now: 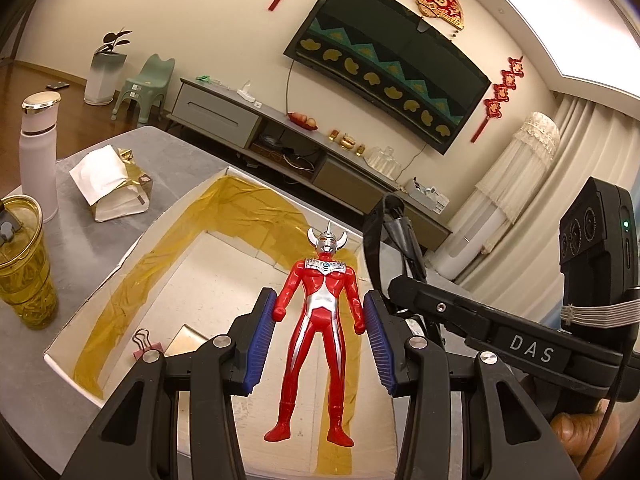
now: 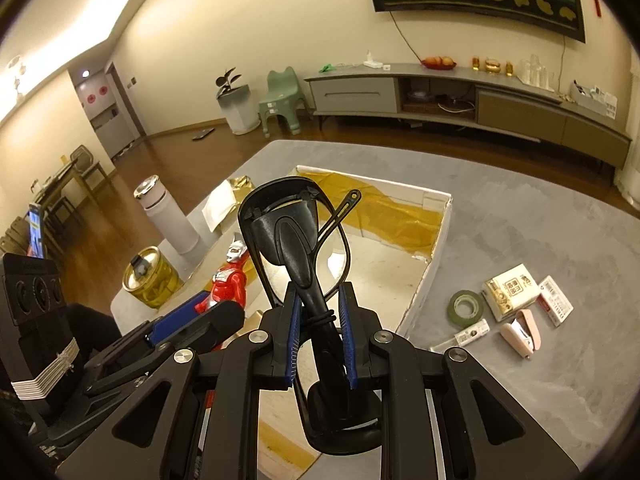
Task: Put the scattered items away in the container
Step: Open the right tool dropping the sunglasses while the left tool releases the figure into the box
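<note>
Holding red toy figure (image 1: pixel 316 320) between pads over white box (image 1: pixel 132 248), left tongs (image 1: pixel 318 334); right tongs (image 2: pixel 320 336) clamped on black glasses (image 2: pixel 296 240), above same box.

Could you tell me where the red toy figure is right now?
In the left wrist view the red figure sits between the left gripper's fingers, above the open box, with the right gripper's glasses just right.

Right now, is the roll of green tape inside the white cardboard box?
No, the roll of green tape lies on the grey table, outside the white cardboard box.
</note>
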### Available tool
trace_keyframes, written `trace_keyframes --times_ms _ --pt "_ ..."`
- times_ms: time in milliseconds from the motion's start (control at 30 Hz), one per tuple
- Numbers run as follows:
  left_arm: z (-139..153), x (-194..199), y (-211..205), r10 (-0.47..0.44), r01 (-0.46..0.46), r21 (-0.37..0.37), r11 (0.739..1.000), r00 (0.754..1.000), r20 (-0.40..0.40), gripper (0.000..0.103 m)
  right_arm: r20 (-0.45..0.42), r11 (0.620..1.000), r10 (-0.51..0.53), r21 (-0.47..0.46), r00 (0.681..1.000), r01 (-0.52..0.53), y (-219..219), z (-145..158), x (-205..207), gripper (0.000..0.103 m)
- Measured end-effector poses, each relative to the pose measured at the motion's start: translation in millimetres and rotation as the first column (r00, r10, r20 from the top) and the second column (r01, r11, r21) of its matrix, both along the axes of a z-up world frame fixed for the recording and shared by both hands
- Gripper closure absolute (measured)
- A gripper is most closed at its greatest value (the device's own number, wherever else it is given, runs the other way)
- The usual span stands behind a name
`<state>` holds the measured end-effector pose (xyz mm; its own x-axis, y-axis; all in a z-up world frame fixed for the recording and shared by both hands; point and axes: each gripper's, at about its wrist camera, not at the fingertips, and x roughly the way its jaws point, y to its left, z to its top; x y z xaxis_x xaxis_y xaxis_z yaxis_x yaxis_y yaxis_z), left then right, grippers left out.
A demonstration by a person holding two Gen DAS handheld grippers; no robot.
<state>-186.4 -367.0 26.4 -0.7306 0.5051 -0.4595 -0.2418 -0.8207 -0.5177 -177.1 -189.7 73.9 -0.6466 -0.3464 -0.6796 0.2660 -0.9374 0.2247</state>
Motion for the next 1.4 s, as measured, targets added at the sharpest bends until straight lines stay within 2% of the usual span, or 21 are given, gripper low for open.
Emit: trace_keyframes --times_ms 300,500,733,967,1400 --pt "-1.0 -3.8 0.3 -0.001 0.001 -0.014 1.000 1.000 0.009 0.057 0.053 0.999 0.001 -0.048 0.999 0.001 9.4 -11.1 -16.5 0.083" --pt "-4.2 -9.0 6.9 0.009 -0.008 -0.030 1.000 1.000 0.024 0.057 0.105 0.988 0.012 -0.154 0.994 0.004 18.4 -19.5 -36.8 0.083" --pt "-0.2 -31.0 9.2 0.015 -0.014 -0.022 1.000 0.999 0.037 0.057 0.117 0.989 0.024 -0.151 0.993 -0.006 8.4 -21.5 -59.7 0.083" --pt "15.0 -44.4 8.5 0.006 -0.006 -0.022 1.000 1.000 0.012 0.057 0.148 0.989 0.023 -0.151 0.989 -0.001 6.3 -33.9 -80.6 0.083" --pt "-11.7 -77.4 -1.7 0.011 -0.026 0.084 0.996 0.985 0.174 0.057 0.159 0.990 0.027 -0.139 0.987 -0.005 1.4 -34.2 -97.0 0.083"
